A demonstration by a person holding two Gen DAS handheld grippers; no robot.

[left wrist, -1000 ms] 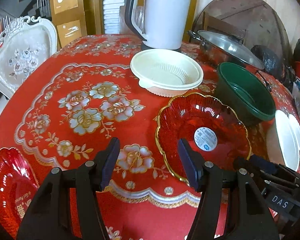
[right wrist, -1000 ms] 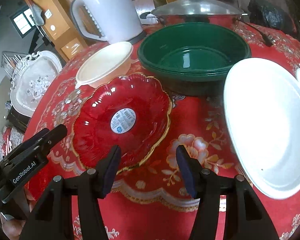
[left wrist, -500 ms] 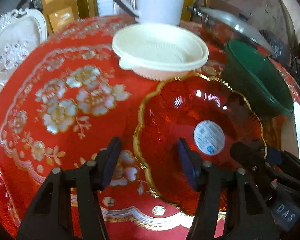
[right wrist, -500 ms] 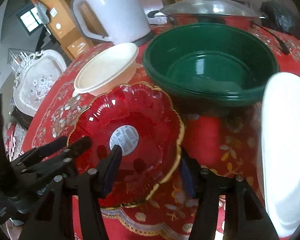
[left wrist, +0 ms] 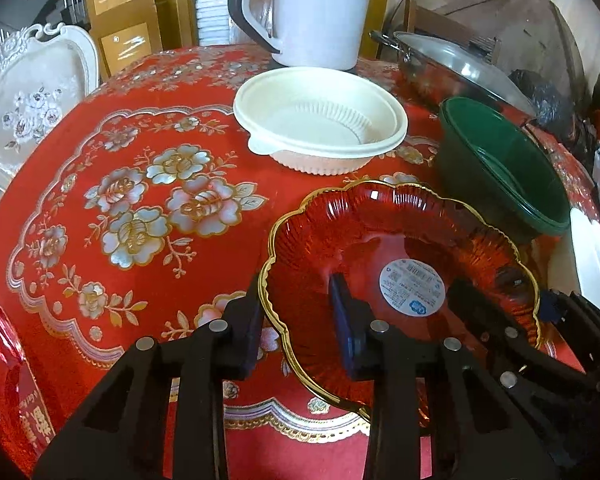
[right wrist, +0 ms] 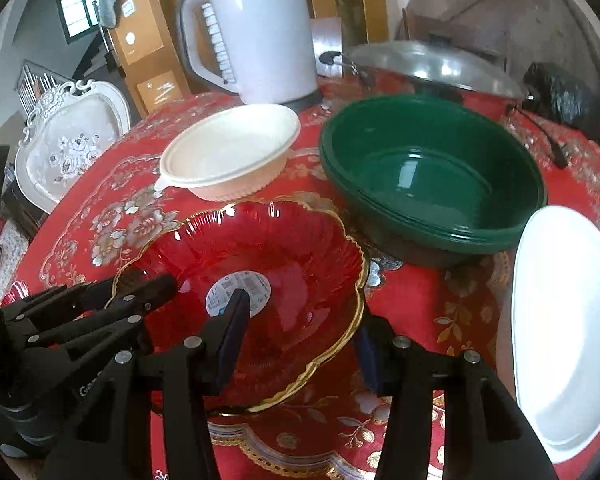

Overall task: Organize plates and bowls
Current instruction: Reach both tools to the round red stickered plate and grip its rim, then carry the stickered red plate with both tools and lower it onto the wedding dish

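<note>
- We see the red glass dish [left wrist: 400, 248], gold-rimmed and scalloped, on the red floral tablecloth [left wrist: 140, 200], just in front of the cream bowl [left wrist: 320, 128] and beside the green bowl [right wrist: 432, 176].
- The left gripper [left wrist: 296, 320] straddles the dish's near-left rim, 1 finger outside, 1 inside. Its jaws have just been closing with the rim between them; we cannot tell whether the pads press the glass yet.
- The right gripper [right wrist: 300, 332] straddles the near-right rim the same way, and has also narrowed; its grip is equally uncertain.
- We judge the step to be a 2-handed pick-up of the dish, probably for stacking with the second red dish [left wrist: 0, 360] at the table's left edge.
- To do it well, we would seat both pads fully over the rim, close both firmly before lifting, and raise both sides together and level: glass is slippery, and the scalloped edge gives uneven purchase.
- The white plate [right wrist: 568, 328] lies close on the right; we would lift clear of it.
</note>
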